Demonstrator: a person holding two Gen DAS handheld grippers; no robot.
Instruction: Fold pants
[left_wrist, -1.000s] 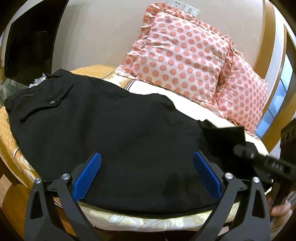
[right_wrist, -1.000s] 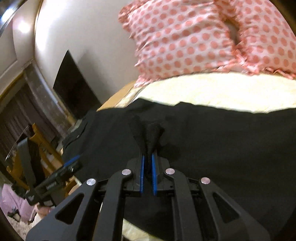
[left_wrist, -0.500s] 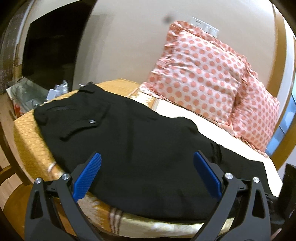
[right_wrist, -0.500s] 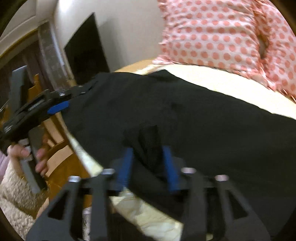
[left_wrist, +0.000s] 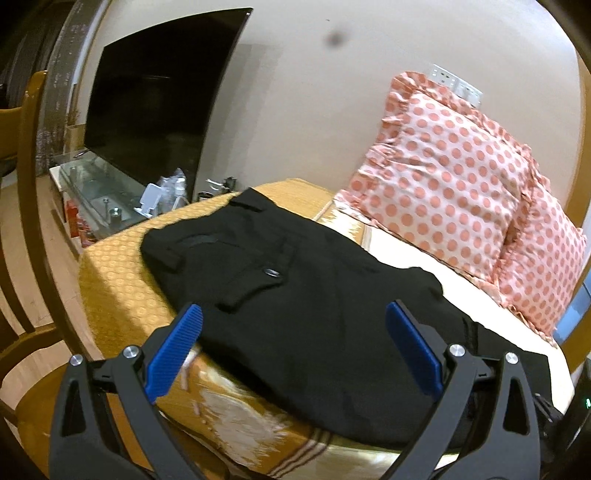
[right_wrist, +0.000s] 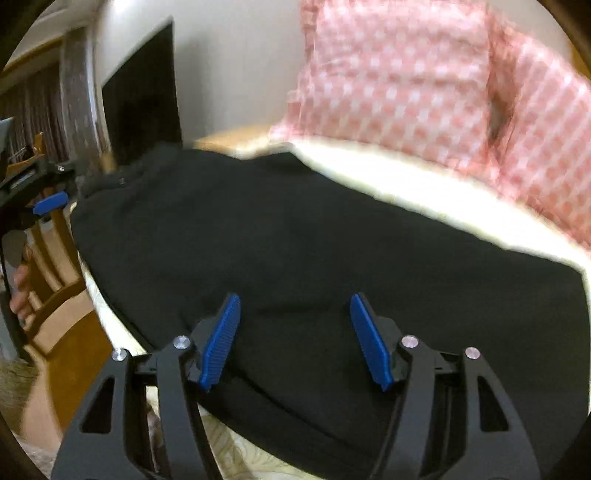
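Observation:
Black pants (left_wrist: 314, 314) lie spread flat across the bed, waistband and a buttoned back pocket (left_wrist: 258, 280) toward the left end; they also fill the right wrist view (right_wrist: 295, 251). My left gripper (left_wrist: 291, 347) is open and empty, held above the pants near the bed's front edge. My right gripper (right_wrist: 293, 339) is open and empty, just over the black cloth at the front edge. The left gripper (right_wrist: 48, 203) also shows at the far left of the right wrist view.
Two pink polka-dot pillows (left_wrist: 443, 177) lean on the wall behind the pants. A dark TV (left_wrist: 159, 96) stands over a glass stand with small items (left_wrist: 110, 192) at the left. A wooden chair (left_wrist: 29, 221) is beside the bed's (left_wrist: 122, 280) left end.
My right gripper opened and let go of the pinched fold of pants, which now lies flat. My left gripper pulled back and left, staying open.

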